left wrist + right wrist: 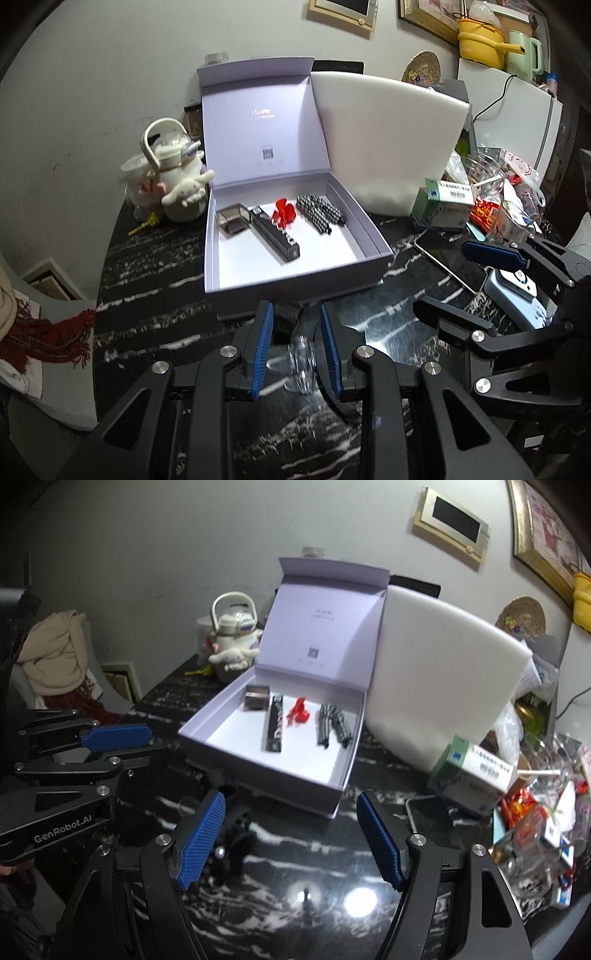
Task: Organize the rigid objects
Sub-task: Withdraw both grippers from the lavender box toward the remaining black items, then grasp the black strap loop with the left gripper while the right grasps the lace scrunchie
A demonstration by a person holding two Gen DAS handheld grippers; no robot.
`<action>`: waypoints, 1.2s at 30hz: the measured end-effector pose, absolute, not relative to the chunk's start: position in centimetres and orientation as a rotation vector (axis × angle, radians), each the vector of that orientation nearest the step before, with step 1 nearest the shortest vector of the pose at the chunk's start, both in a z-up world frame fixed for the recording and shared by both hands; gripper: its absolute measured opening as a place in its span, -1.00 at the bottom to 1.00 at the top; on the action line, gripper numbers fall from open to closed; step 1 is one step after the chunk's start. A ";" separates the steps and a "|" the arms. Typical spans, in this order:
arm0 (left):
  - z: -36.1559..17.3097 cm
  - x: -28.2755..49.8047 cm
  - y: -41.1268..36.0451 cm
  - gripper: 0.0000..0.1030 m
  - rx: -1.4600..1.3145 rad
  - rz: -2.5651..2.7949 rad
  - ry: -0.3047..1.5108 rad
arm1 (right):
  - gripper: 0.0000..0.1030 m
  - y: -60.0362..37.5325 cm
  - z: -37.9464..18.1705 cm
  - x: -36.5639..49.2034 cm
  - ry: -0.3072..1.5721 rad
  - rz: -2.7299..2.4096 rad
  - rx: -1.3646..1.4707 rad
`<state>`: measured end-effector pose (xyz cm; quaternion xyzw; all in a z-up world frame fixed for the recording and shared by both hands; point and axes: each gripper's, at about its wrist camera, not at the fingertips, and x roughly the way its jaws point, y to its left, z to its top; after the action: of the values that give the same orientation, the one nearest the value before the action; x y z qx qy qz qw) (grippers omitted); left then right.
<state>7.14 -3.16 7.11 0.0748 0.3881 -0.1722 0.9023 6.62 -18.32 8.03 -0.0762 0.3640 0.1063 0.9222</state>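
Two grippers are hovering over the black marble table (147,266) in front of the open lilac box (295,269).

The left gripper (297,350) is holding a small clear plastic cup (303,363), lying on its side, between its blue pads (263,350), which are sitting close together. The right gripper (291,836) is standing with its jaws well apart, and nothing is sitting between them; only the shiny table is showing there. Inside the box four things are lying in a row: a grey cube (232,218), a long black bar (275,236), a red fan-shaped piece (283,213) and a black-and-white checkered piece (320,212). A white board (388,144) is leaning just beside the box.
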 end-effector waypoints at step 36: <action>-2.6 7.7 -1.4 -0.49 0.067 -0.392 1.013 | 0.45 -17.3 -1.3 6.9 0.930 0.347 -0.072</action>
<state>7.68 -1.42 -2.55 0.0318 0.4818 -0.1865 0.8556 6.91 -17.34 -1.34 -0.0345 0.4459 0.1666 0.8788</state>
